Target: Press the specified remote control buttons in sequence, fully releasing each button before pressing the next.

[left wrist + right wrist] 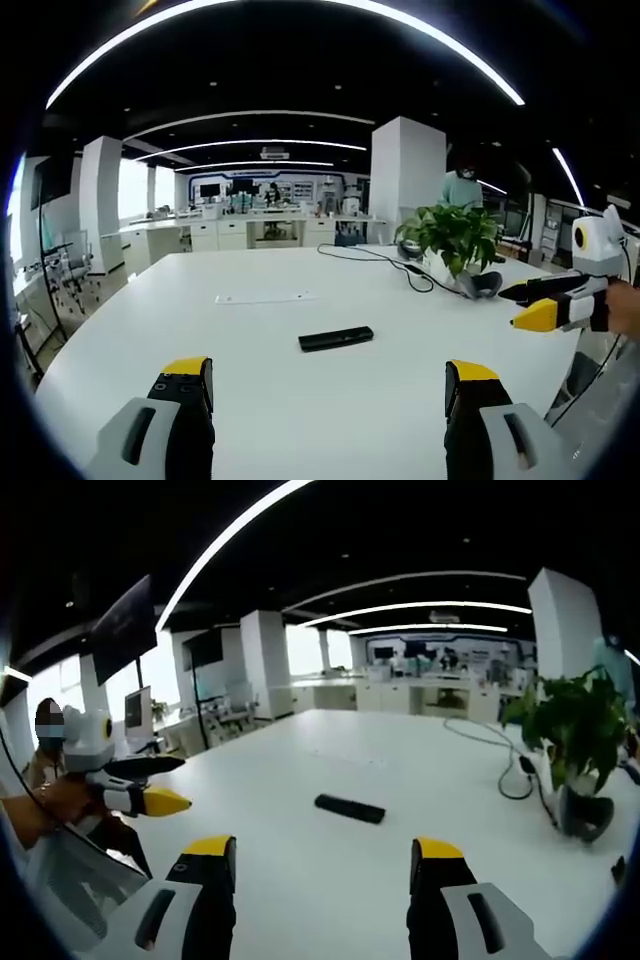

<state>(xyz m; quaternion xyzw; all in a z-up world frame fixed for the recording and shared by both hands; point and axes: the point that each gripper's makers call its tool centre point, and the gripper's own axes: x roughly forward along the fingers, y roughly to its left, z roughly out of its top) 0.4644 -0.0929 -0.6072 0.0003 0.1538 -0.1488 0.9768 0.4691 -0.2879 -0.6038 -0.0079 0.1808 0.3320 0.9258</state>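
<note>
Here, in the left gripper view: left gripper low at the near edge of the white table, jaws spread wide apart, nothing between them. Black remote control flat on the table, just beyond the gap between the jaws, apart from both. Beyond the remote, a sheet of paper. Right of the remote, a potted plant with a black cable trailing past it. Right gripper beside the plant, yellow-tipped jaws parted and empty.

Next, in the right gripper view: right gripper above the table, jaws wide, gripping nothing. Remote control ahead of the gap, untouched. Left of the remote, left gripper off the table edge, jaws apart. Right of the remote, the plant.
</note>
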